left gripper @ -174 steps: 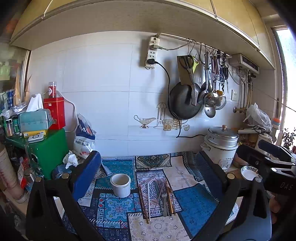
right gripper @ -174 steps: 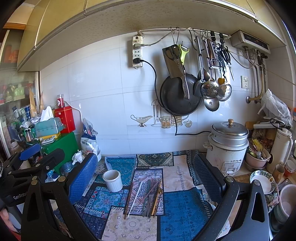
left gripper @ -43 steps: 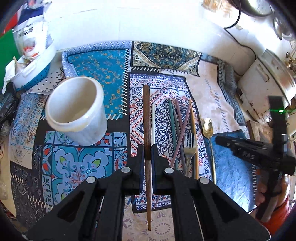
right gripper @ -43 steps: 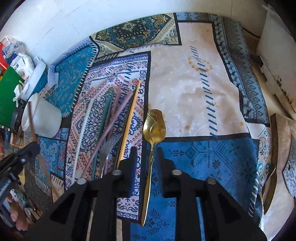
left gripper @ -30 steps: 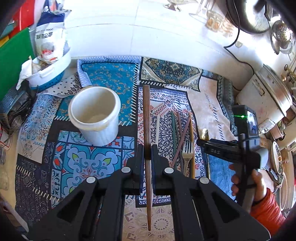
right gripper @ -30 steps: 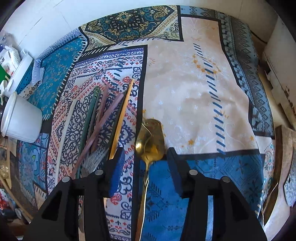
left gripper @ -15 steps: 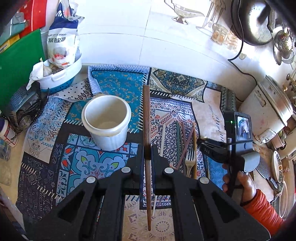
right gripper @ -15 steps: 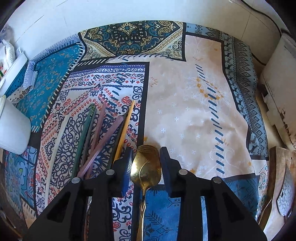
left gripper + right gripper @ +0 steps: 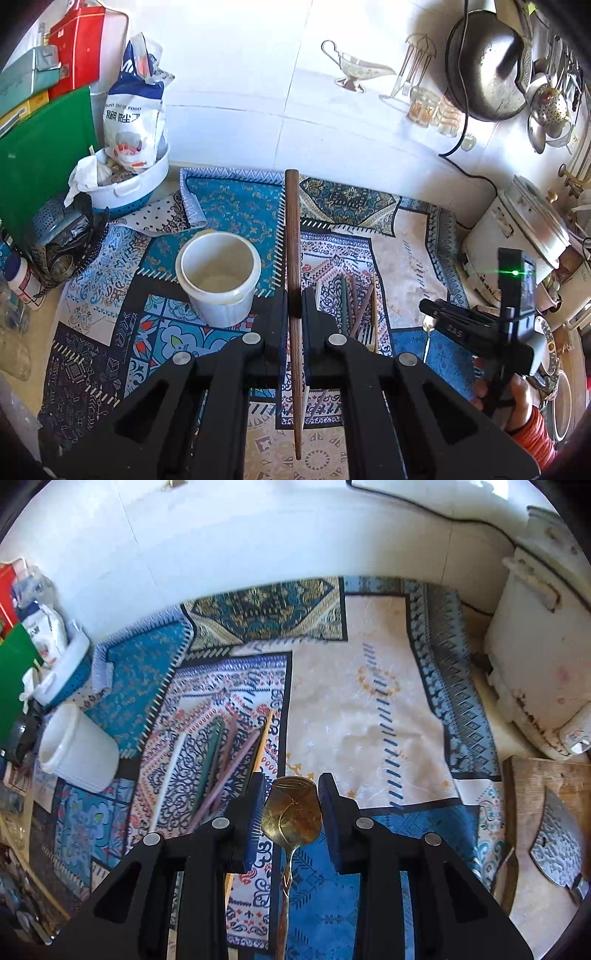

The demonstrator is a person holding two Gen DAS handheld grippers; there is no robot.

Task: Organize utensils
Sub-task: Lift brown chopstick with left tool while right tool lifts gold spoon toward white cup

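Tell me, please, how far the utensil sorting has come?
Done: nothing; the white cup is empty. In hand: the left hand-held gripper clamps a brown chopstick, the right hand-held gripper a gold spoon. Left: remaining chopsticks and the fork on the mat.

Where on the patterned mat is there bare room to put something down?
The cream panel is bare, bordered by the loose utensils on one side and the rice cooker on the other. The teal panel behind the white cup is also free. It is crowded around the basin in the corner.
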